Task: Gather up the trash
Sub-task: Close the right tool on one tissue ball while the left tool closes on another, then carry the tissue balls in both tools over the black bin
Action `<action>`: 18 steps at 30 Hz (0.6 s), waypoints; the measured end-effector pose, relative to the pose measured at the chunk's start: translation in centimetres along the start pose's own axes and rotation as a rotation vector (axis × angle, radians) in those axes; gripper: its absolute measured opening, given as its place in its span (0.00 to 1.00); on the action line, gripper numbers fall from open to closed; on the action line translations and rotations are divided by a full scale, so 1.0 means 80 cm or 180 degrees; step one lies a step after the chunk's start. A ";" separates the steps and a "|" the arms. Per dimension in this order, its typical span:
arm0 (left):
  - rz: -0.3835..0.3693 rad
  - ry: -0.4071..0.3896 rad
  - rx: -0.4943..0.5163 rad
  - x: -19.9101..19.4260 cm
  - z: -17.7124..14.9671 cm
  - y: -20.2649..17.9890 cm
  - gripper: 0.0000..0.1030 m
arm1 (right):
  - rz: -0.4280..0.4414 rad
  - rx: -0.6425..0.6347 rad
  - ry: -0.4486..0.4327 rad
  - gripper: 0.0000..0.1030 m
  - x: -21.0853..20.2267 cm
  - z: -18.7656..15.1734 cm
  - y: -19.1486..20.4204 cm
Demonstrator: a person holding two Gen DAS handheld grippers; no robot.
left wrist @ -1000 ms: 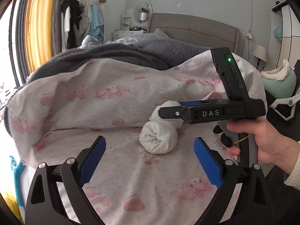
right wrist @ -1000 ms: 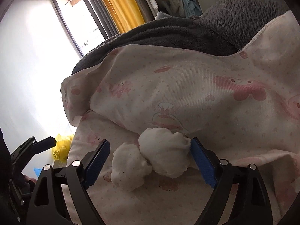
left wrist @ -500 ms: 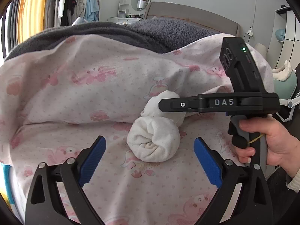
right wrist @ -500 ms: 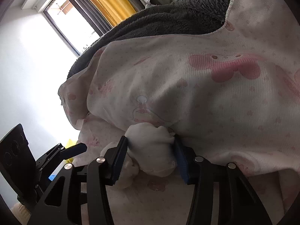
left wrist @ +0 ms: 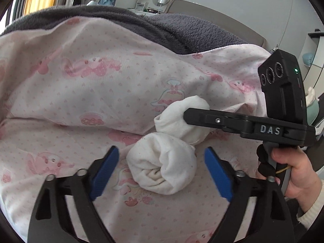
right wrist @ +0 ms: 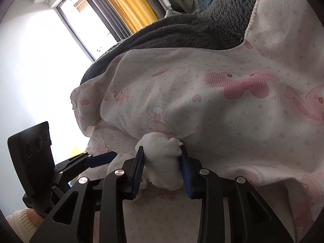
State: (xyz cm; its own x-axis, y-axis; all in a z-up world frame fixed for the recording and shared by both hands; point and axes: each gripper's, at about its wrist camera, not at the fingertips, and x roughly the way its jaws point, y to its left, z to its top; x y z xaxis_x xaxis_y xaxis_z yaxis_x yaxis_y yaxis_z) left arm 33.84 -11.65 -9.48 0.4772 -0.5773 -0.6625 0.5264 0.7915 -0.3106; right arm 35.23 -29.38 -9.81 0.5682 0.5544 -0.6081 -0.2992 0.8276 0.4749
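Observation:
Two white rolled wads lie touching on the pink-print bed sheet (left wrist: 50,141). The near wad (left wrist: 162,166) sits between the blue pads of my left gripper (left wrist: 161,151), whose jaws are closing but stand clear of it on both sides. The far wad (right wrist: 162,158) rests against the quilt fold; my right gripper (right wrist: 162,160) is closing, and both pads press into its sides. In the left wrist view the right gripper's black finger (left wrist: 212,119) crosses the far wad (left wrist: 174,117). In the right wrist view, most of the near wad (right wrist: 115,165) is hidden.
A folded pink-print quilt (left wrist: 101,70) rises just behind the wads, with a grey fleece blanket (left wrist: 162,26) on top. A person's hand (left wrist: 293,170) holds the right gripper's handle. A window (right wrist: 66,30) and a yellow curtain (right wrist: 125,6) lie beyond the bed's left side.
The right gripper's jaws went from wide open around the far wad to pressing on it. The left gripper moved forward and down to the near wad, and its jaws narrowed a little.

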 end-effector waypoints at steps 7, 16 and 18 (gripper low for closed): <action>-0.0018 0.0098 -0.0075 0.010 -0.003 0.000 0.69 | 0.0016 0.0001 -0.0005 0.34 -0.005 0.001 -0.002; -0.0007 0.0060 -0.0225 -0.006 -0.012 0.004 0.49 | -0.0036 -0.0028 -0.0051 0.33 -0.010 -0.002 0.010; 0.0032 0.0029 -0.0203 -0.013 -0.014 0.002 0.47 | -0.0062 -0.0050 -0.0089 0.33 -0.016 -0.001 0.016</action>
State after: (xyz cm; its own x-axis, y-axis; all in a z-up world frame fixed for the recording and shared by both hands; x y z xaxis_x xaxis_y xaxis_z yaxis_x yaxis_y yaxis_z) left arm 32.64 -10.75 -9.61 0.4756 -0.5677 -0.6719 0.4755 0.8086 -0.3466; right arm 34.03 -29.01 -8.49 0.5951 0.5358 -0.5990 -0.2998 0.8395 0.4531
